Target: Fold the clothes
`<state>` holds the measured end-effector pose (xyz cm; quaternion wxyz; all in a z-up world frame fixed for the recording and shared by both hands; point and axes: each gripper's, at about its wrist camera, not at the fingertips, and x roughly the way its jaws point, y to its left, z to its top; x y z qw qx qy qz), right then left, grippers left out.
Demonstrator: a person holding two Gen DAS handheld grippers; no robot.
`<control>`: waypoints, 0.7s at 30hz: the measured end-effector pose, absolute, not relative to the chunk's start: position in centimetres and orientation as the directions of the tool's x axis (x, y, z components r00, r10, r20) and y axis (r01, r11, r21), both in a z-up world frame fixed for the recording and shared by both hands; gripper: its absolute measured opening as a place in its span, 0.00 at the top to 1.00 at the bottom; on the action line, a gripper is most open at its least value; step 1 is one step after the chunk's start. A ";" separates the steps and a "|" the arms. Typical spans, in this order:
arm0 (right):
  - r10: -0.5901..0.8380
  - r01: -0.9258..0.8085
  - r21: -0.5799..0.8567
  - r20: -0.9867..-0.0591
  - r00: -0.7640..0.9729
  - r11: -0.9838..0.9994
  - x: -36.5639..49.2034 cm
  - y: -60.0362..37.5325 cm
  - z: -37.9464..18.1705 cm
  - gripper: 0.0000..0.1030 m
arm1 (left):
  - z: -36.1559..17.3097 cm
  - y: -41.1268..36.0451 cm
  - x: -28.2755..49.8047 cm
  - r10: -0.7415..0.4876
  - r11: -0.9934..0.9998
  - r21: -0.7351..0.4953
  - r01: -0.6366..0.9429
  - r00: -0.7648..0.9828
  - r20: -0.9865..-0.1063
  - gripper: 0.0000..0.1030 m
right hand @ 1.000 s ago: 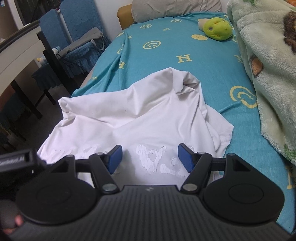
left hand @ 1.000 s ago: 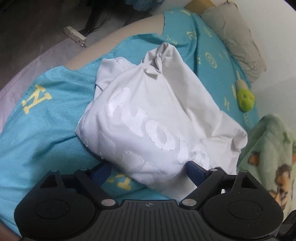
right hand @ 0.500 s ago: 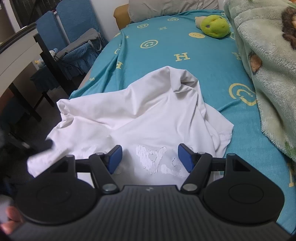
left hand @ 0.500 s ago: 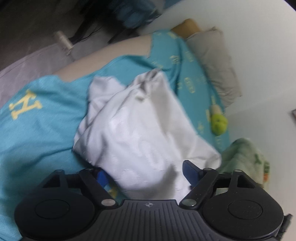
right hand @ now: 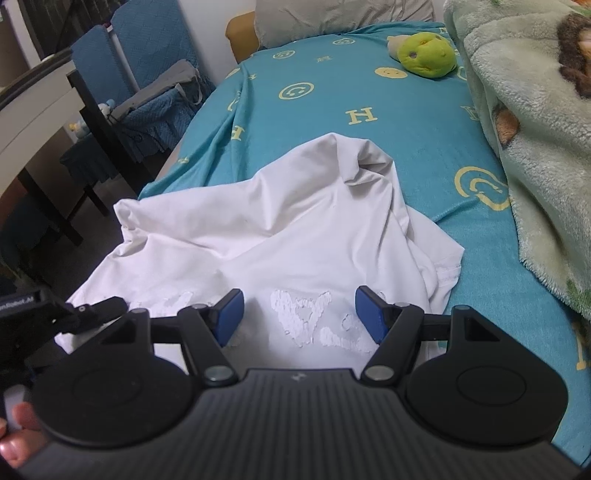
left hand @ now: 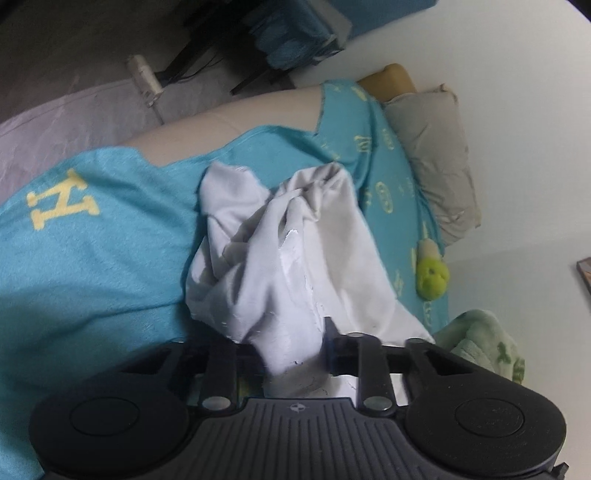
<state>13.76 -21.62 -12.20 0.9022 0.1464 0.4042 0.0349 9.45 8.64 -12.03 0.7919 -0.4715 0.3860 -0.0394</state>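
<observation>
A home bedroom: a bed with a teal sheet [right hand: 369, 147], pillow [right hand: 332, 14] and plush toy [right hand: 424, 55].

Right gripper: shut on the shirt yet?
No. The right gripper has its blue pads spread wide apart over the white shirt, pinching no fabric.

The white shirt [right hand: 266, 221] is seen to be soft, matt cloth with rough, cracked print. The green blanket [right hand: 535, 140] looks fluffy. The right gripper [right hand: 299, 314] is perhaps made of matt black plastic.

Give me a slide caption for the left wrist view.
Left gripper pinches a bunched white shirt above the teal bedsheet.
</observation>
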 end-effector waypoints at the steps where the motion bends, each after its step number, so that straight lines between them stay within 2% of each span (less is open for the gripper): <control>1: 0.186 0.070 0.314 -0.713 0.676 0.947 13.6 -21.9 -12.0 0.33 | -11.8 8.6 9.3 -0.427 0.553 -0.781 -0.290 0.707 -0.564 0.79; 3: 0.189 0.112 0.364 -0.693 0.696 0.925 13.0 -22.5 -11.3 0.32 | -11.4 8.5 9.2 -0.428 0.554 -0.789 -0.268 0.721 -0.545 0.81; 6: 0.287 0.117 0.525 -0.623 0.728 0.843 11.8 -23.8 -10.0 0.29 | -11.1 8.4 9.2 -0.435 0.548 -0.797 -0.254 0.728 -0.530 0.81; 7: 0.352 0.108 0.602 -0.593 0.725 0.791 11.5 -24.1 -9.8 0.15 | -11.1 8.4 9.1 -0.437 0.545 -0.799 -0.253 0.728 -0.528 0.81; 8: 0.421 0.098 0.677 -0.558 0.715 0.730 11.2 -24.2 -9.8 0.07 | -11.1 8.4 9.2 -0.438 0.543 -0.801 -0.254 0.728 -0.527 0.81; 10: 0.543 0.085 0.797 -0.481 0.688 0.598 10.6 -24.2 -10.1 0.08 | -11.2 8.5 9.2 -0.443 0.533 -0.806 -0.258 0.727 -0.525 0.81; 13: 0.663 0.131 0.901 -0.397 0.635 0.414 9.9 -23.4 -12.2 0.08 | -11.5 8.8 9.2 -0.452 0.512 -0.816 -0.268 0.724 -0.521 0.81; 21: 0.679 0.361 0.906 -0.410 0.610 0.222 11.4 -22.6 -19.4 0.07 | -11.5 8.6 9.3 -0.440 0.522 -0.810 -0.267 0.730 -0.523 0.81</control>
